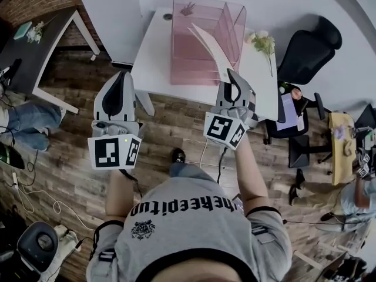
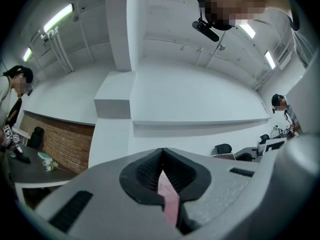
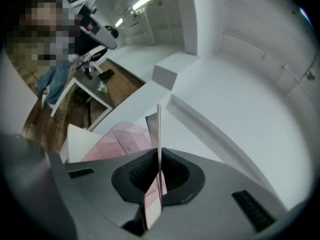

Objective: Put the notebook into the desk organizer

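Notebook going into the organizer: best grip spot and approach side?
Its near edge, from the person's side, as the right gripper holds it. The notebook is thin and flat, so jaws shut across its faces, leaving the far end free over the organizer.

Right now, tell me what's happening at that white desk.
A person holds tongs in each hand. The right tongs are shut on a thin notebook, carried edge-up with its far end over the pink desk organizer on the white table. The notebook has not been let go. The left tongs are shut on nothing, by the table's near corner.
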Demonstrator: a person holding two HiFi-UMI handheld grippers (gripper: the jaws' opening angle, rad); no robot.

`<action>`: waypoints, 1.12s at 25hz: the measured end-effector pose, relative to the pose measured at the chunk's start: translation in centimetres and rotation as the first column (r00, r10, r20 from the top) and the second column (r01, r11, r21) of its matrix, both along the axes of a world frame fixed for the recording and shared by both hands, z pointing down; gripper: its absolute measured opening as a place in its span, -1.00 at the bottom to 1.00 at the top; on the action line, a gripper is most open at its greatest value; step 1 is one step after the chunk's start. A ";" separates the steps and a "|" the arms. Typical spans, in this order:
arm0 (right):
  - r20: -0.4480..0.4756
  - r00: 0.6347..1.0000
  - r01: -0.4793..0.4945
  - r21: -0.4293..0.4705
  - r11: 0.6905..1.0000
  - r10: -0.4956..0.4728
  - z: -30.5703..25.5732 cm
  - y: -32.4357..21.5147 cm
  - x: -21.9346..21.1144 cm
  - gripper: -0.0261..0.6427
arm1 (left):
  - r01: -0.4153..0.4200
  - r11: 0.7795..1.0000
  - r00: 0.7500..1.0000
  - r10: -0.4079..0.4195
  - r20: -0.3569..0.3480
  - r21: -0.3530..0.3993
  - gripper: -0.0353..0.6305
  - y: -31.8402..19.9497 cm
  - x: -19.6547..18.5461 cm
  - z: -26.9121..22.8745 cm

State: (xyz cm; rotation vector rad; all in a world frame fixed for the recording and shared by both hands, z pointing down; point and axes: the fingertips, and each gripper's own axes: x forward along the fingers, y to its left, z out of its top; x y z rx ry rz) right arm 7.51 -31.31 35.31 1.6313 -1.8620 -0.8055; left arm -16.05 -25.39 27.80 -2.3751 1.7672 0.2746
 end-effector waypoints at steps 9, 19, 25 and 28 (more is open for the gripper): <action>-0.311 0.951 -0.036 -0.106 0.994 0.001 5.6 -2.8 -0.3 -0.89 | 0.003 1.000 1.000 -0.003 0.006 -0.030 -0.88 -1.3 0.2 1.3; -0.462 0.884 -0.020 -0.176 0.984 -0.064 8.1 -4.3 -2.0 -0.86 | 0.015 0.999 1.000 -0.015 0.012 -0.040 -0.88 -1.8 0.0 1.6; -0.510 0.856 -0.004 -0.184 0.983 -0.092 8.4 -5.1 -2.7 -0.82 | 0.020 0.999 1.000 -0.019 0.014 -0.044 -0.88 -2.2 0.0 1.7; -0.521 0.847 0.007 -0.180 0.984 -0.101 8.5 -5.5 -3.1 -0.81 | 0.021 0.999 1.000 -0.020 0.014 -0.045 -0.88 -2.4 0.0 1.9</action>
